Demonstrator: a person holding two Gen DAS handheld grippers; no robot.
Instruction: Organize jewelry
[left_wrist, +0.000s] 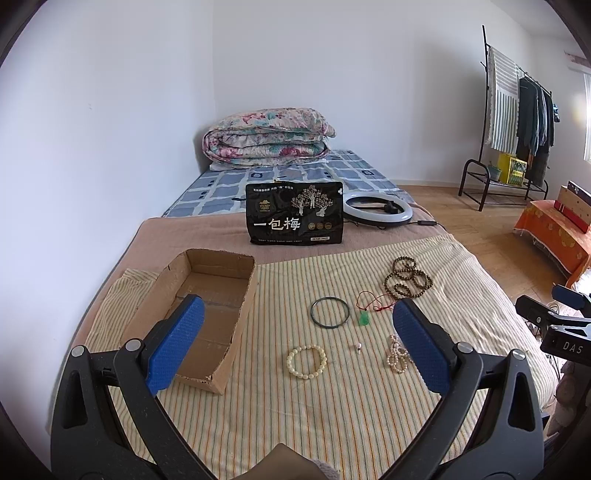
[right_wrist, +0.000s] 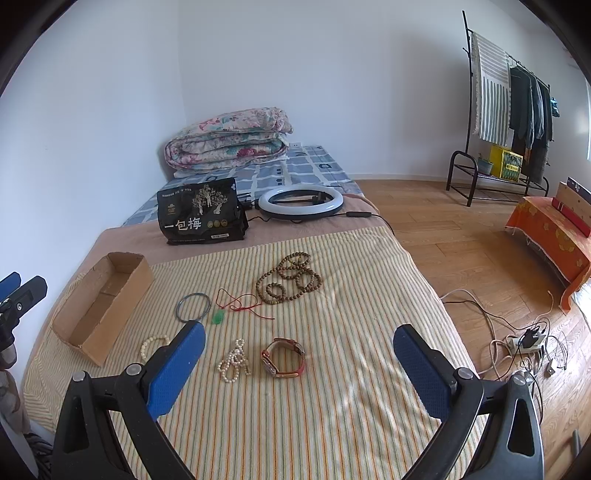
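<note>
Left wrist view shows my left claw (left_wrist: 297, 341) with its blue, stipple-textured pads spread wide and nothing between them. It hangs above a bed covered by a striped woven cloth (left_wrist: 332, 406). An open-topped cardboard box (left_wrist: 221, 317) with ragged cut edges sits to the left on the cloth; I see nothing on the part of its floor not hidden by the left pad. To its right lie a thin dark bangle (left_wrist: 330, 312), a green pendant on a red cord (left_wrist: 364, 318), and a cream beaded bracelet (left_wrist: 307, 362). A tiny pale item (left_wrist: 357, 348) next to the bracelet is too small for me to identify. A coiled strand of brown wooden beads (left_wrist: 407, 277) lies farther back. A pearl strand (left_wrist: 396, 356) is partly hidden by the right pad.

Right wrist view shows my right claw (right_wrist: 299, 365), likewise spread wide and empty. Here the pearl strand (right_wrist: 233, 362) is fully visible as a bunched loop, well apart from the box. Just beside it lies a wristwatch (right_wrist: 283, 357) with a reddish strap, curled on its side. The left pad cuts off part of the cream bracelet (right_wrist: 153, 345). A glossy black pouch (right_wrist: 201, 212) stands behind the cloth, with a white ring light (right_wrist: 301, 201) lying flat just beside it.
</note>
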